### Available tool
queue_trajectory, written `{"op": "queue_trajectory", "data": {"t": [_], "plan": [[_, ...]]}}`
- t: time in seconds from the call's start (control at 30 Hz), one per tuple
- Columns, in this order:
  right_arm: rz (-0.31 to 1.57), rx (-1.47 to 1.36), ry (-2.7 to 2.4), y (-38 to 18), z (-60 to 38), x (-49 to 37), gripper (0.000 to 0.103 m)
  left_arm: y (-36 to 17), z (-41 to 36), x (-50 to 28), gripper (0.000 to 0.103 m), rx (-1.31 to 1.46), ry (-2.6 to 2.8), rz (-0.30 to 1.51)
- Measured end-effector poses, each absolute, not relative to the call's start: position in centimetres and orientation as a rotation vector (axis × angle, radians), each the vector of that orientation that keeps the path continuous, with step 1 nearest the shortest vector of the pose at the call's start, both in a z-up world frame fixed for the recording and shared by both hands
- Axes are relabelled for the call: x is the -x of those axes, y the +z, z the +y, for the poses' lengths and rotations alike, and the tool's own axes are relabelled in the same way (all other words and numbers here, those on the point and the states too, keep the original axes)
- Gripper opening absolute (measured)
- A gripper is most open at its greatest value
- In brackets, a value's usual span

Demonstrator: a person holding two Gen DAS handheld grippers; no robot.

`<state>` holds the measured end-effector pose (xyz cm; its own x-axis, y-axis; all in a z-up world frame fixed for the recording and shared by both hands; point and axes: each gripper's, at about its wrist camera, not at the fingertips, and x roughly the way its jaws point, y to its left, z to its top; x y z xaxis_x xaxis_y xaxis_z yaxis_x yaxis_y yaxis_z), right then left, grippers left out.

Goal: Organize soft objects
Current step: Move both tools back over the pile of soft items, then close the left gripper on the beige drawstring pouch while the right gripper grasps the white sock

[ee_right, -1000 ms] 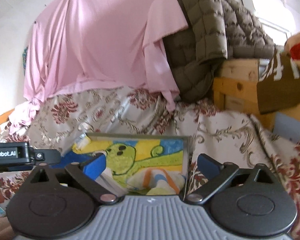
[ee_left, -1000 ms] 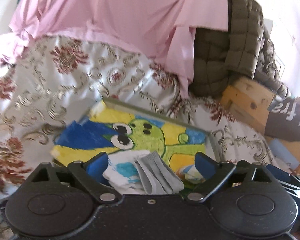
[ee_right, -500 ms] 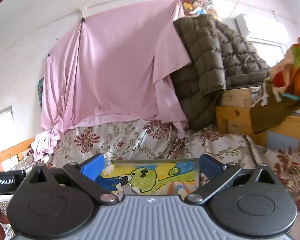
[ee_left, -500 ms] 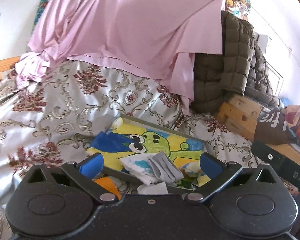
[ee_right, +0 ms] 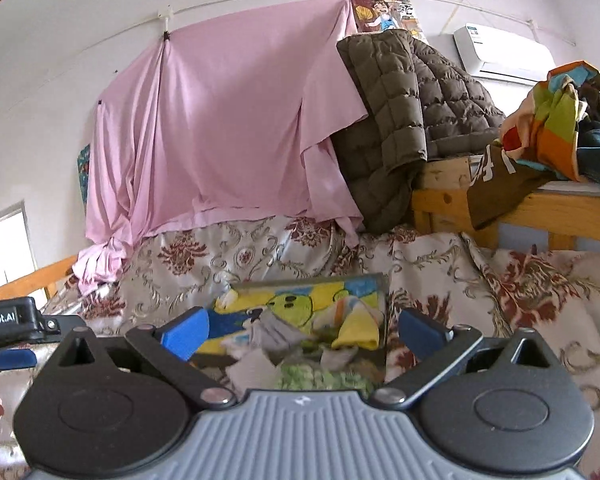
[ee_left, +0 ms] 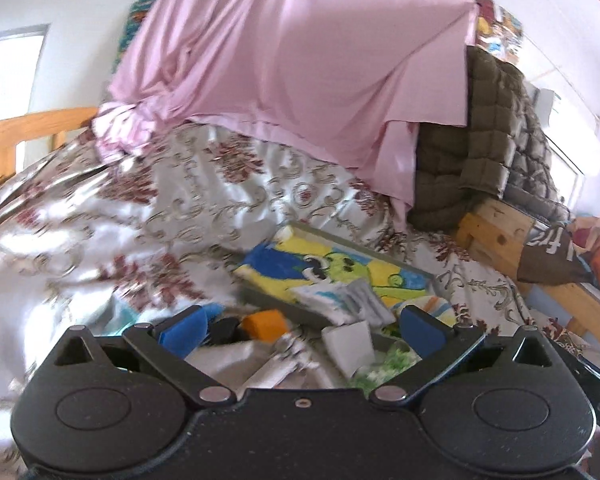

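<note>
Nearest, the left tool stands wide with nothing between its blue pads, and the right tool is wide and empty too. Just past the left tool's tips, loose soft items lie on the bed: an orange piece, a white cloth and something green, blurred. Beyond them sits the tray, lined with a cartoon print, already holding folded socks; the right view shows a yellow sock in it as well. Farther back hang a pink sheet and a quilted jacket. This looks like the gap between placements, with both tools free. The next move calls for picking one loose item, likely the orange piece, lowering over it and closing gently on the fabric.
</note>
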<state>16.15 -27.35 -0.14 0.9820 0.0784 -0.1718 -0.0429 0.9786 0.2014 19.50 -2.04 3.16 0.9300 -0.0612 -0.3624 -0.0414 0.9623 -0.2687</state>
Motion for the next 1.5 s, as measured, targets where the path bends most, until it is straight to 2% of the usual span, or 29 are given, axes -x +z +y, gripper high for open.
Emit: {"op": "queue_trajectory", "data": {"t": [0.4,0.7,1.07,1.5], "plan": [[0.330,-0.123,0.040,-2.1,-23.3,-12.4,0.103,0.6,1.0,-14.5,0.102,0.259,0.071,0.408],[0.401,-0.095,0.105,-3.0,-21.8,-12.8,0.103,-2.2,1.5,-12.6,0.102,0.165,0.142,0.448],[0.509,-0.088,0.176,-4.3,-21.0,-14.4,0.103,-3.7,2.0,-13.7,0.102,0.100,0.147,0.566],[0.535,0.022,0.190,-5.5,-19.1,-16.4,0.103,-4.6,1.9,-15.8,0.102,0.057,0.129,0.615]]}}
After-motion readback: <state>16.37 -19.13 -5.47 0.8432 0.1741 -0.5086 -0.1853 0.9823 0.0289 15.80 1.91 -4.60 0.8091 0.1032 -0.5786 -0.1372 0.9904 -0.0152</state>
